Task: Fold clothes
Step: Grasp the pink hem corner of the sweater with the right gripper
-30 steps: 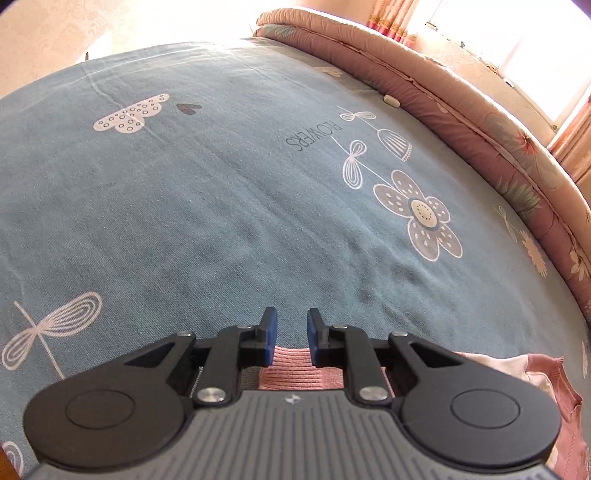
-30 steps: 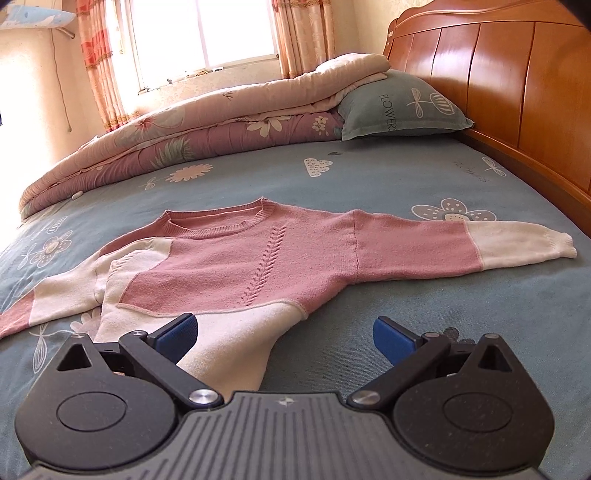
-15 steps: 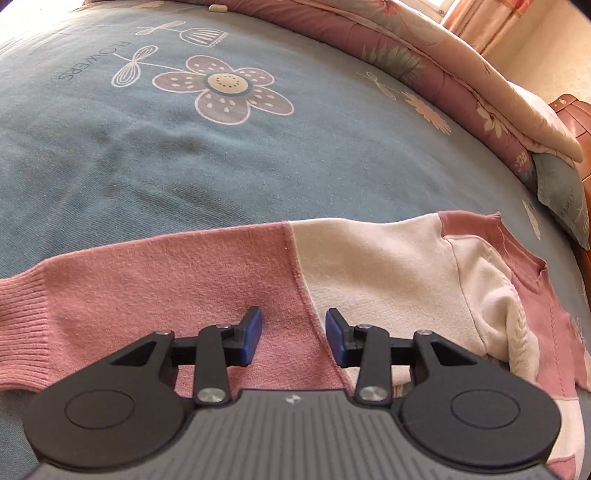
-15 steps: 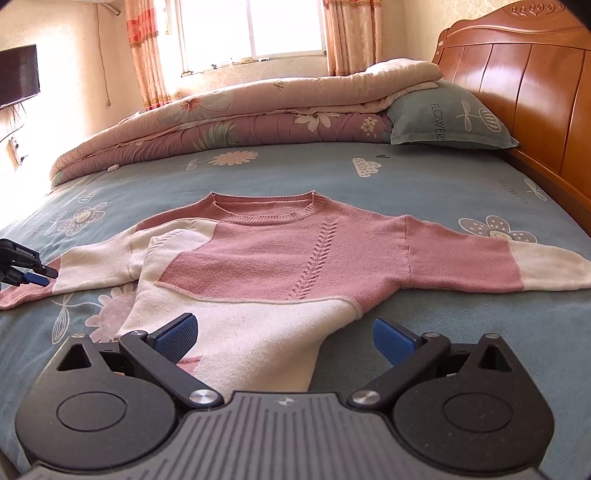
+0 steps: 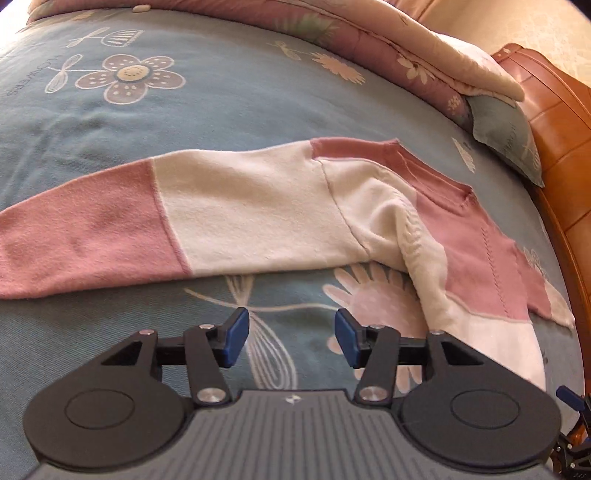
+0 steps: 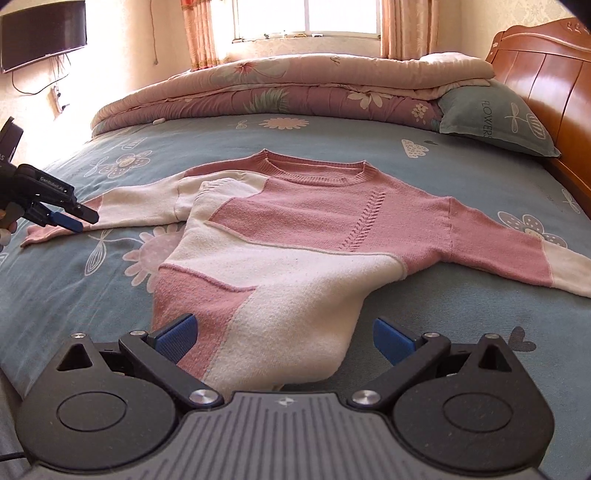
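Observation:
A pink and cream knitted sweater (image 6: 295, 243) lies face up on the blue bed sheet (image 6: 461, 325), both sleeves spread out. Its left sleeve (image 5: 192, 218) stretches across the left wrist view, pink at the cuff end and cream toward the shoulder. My left gripper (image 5: 291, 338) hovers over bare sheet just short of that sleeve, its jaws opening with nothing between them. The right wrist view shows the left gripper (image 6: 75, 219) beside the sleeve's cuff. My right gripper (image 6: 284, 338) stands wide open over the sweater's hem, which lies between its blue pads without being pressed.
A rolled floral quilt (image 6: 295, 92) lies along the far side of the bed. A blue pillow (image 6: 495, 118) rests against the wooden headboard (image 6: 550, 92) on the right. A dark screen (image 6: 40, 33) hangs on the left wall.
The left gripper swung from bare sheet across the sleeve to just in front of it, and its jaws widened. The right gripper shifted, bringing the sweater's hem between its open jaws.

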Action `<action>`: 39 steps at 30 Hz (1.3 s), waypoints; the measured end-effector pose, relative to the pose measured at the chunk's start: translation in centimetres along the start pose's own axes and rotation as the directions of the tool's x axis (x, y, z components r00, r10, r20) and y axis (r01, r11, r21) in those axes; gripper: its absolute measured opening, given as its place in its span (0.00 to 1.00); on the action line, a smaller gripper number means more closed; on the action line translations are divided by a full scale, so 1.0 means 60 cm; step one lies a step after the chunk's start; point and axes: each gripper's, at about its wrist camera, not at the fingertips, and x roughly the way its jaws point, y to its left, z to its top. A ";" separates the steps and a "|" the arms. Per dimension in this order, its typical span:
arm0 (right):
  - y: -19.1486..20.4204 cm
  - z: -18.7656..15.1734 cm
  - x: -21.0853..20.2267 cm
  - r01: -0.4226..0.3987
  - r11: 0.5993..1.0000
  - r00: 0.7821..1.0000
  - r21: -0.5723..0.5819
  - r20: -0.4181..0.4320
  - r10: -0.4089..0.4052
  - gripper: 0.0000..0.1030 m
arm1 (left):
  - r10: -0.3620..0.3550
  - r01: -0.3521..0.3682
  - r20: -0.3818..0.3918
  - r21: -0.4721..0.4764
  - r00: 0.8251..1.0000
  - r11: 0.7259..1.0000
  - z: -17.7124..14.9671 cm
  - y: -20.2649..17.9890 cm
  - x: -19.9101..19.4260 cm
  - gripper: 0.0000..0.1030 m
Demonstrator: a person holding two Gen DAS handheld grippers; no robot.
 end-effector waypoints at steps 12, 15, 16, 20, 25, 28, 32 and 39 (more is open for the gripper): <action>0.099 -0.034 -0.012 0.018 0.939 1.000 -0.344 0.015 -0.013 1.00 | 0.024 -0.003 -0.077 0.261 0.997 0.965 -0.109 -0.165 0.029 0.63; 0.129 -0.050 0.014 0.039 0.863 0.999 -0.504 0.002 -0.044 1.00 | 0.025 -0.008 -0.066 0.248 0.997 0.969 -0.109 -0.155 0.020 0.65; 0.138 -0.057 0.025 0.058 0.826 0.998 -0.560 0.005 -0.067 1.00 | 0.031 -0.015 -0.061 0.249 0.998 0.969 -0.110 -0.151 0.017 0.67; 0.154 -0.073 0.060 0.149 0.695 0.987 -0.703 0.061 -0.150 1.00 | 0.034 -0.016 -0.064 0.252 0.997 0.968 -0.110 -0.140 0.014 0.67; 0.112 -0.024 0.068 0.188 0.738 0.980 -0.649 0.078 -0.180 1.00 | 0.011 0.012 -0.085 0.271 0.996 0.962 -0.113 -0.140 0.020 0.67; 0.081 0.011 0.067 0.199 0.772 0.979 -0.604 0.083 -0.187 1.00 | 0.004 0.025 -0.095 0.301 0.996 0.953 -0.118 -0.148 0.030 0.68; 0.052 0.044 0.080 0.230 0.793 0.973 -0.564 0.105 -0.207 1.00 | -0.006 0.040 -0.107 0.314 0.994 0.948 -0.123 -0.156 0.044 0.68; -0.025 0.112 0.126 0.240 0.879 0.970 -0.413 0.074 -0.231 1.00 | -0.040 0.072 -0.109 0.316 0.993 0.946 -0.120 -0.161 0.054 0.69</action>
